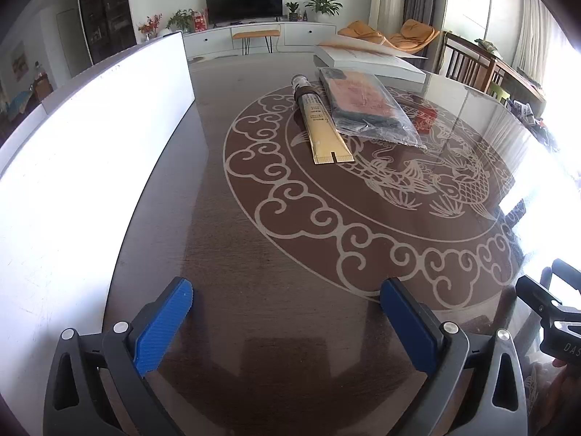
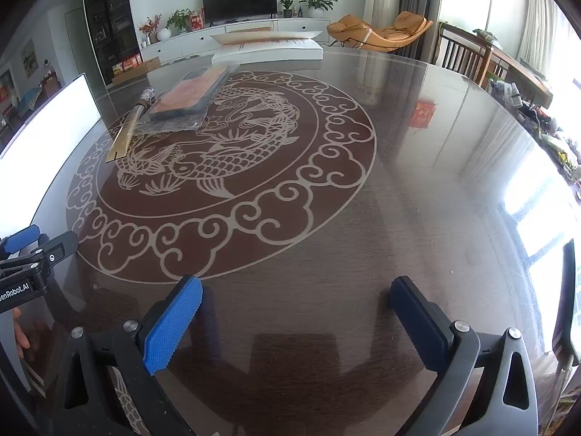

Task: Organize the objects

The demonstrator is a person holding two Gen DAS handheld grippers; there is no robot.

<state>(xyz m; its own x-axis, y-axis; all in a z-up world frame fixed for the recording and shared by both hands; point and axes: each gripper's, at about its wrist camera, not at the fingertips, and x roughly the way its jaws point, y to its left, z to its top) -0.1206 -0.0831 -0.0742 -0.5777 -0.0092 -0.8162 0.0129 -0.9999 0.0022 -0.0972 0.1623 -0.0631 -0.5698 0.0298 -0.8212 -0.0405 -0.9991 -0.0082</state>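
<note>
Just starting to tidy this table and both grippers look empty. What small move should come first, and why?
Probably ease the open left gripper forward toward the gold tube: it lies nearest on the left gripper's side, beside the plastic-wrapped packet, with nothing on top of it.

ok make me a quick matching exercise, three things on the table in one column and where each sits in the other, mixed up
Things:
1. gold tube
2. plastic-wrapped packet
3. white box

Places:
A. far end of the table
B. between the white panel and the packet
C. between the tube and the box

Pairs: 1-B, 2-C, 3-A
</note>
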